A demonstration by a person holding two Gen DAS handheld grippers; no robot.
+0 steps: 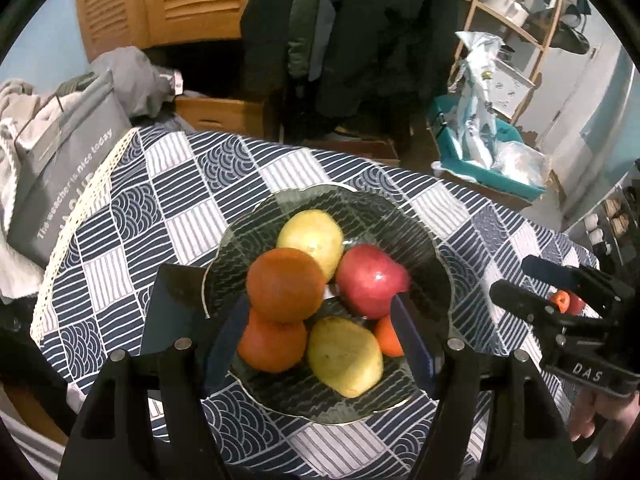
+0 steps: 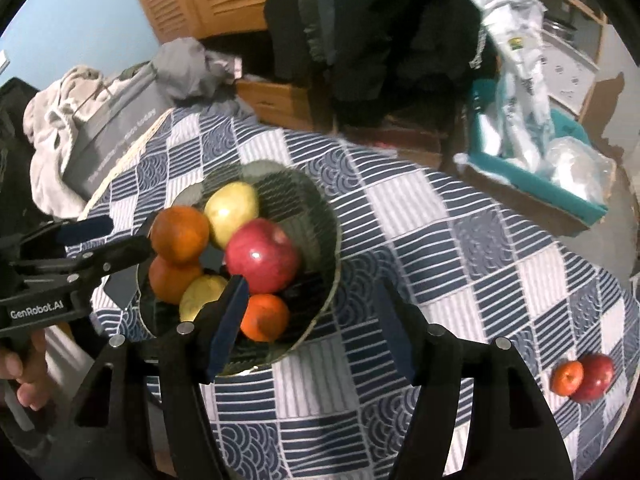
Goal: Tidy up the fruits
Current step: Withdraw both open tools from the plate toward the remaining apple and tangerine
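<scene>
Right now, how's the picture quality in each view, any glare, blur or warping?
Left wrist view: sharp, with a glare spot on the red apple and strong fisheye bending of the tablecloth grid. Right wrist view: softer, slightly motion-blurred on the tablecloth, highlights on the same apple, dark vignette at the corners; the small apple near the edge looks smeared.

Left claw: black frame, blue pads, silver screws, "GenRobot.AI" marking.
Right claw: black, blue pads, "DAS" lettering.

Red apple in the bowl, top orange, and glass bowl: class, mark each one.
Red apple (image 2: 262, 254), right wrist view, its shiny front.
Top orange (image 1: 285, 284), left wrist view, its middle.
Glass bowl (image 1: 400, 212), left wrist view, far rim.
</scene>
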